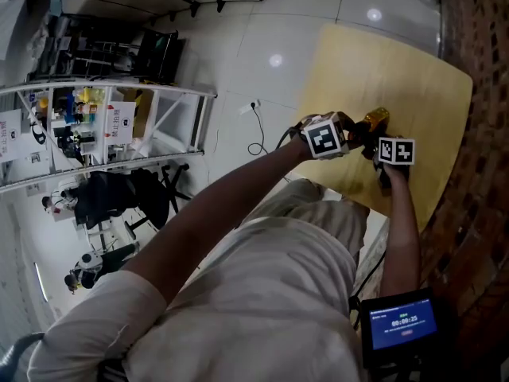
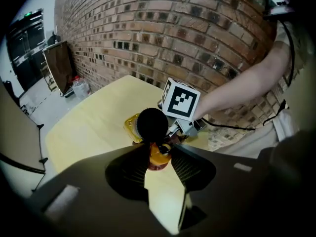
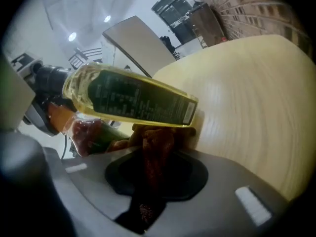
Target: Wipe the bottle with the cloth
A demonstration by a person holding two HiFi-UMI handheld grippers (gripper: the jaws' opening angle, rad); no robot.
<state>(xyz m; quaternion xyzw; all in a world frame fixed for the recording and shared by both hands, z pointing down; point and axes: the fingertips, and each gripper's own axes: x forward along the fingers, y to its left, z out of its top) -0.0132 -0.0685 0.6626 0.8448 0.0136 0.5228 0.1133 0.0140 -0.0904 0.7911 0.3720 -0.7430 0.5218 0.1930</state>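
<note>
A bottle [image 3: 131, 100] of yellow liquid with a dark label lies nearly level above the yellow table [image 1: 413, 78]. My left gripper [image 2: 160, 157] is shut on its orange neck, just below the black cap [image 2: 152, 124]. In the head view the bottle [image 1: 374, 119] shows between my left gripper [image 1: 324, 138] and my right gripper [image 1: 396, 151]. My right gripper [image 3: 154, 152] is shut on a reddish-brown cloth [image 3: 157, 142], which is bunched against the underside of the bottle. The right gripper's marker cube [image 2: 180, 98] sits just behind the cap.
A brick wall [image 2: 197, 28] runs along the table's far side. A plastic bottle [image 2: 79, 88] stands on the floor past the table's corner. A metal shelf rack [image 1: 103, 126] and a floor cable [image 1: 256, 134] lie to the left. A small lit screen [image 1: 402, 322] is near the person's hip.
</note>
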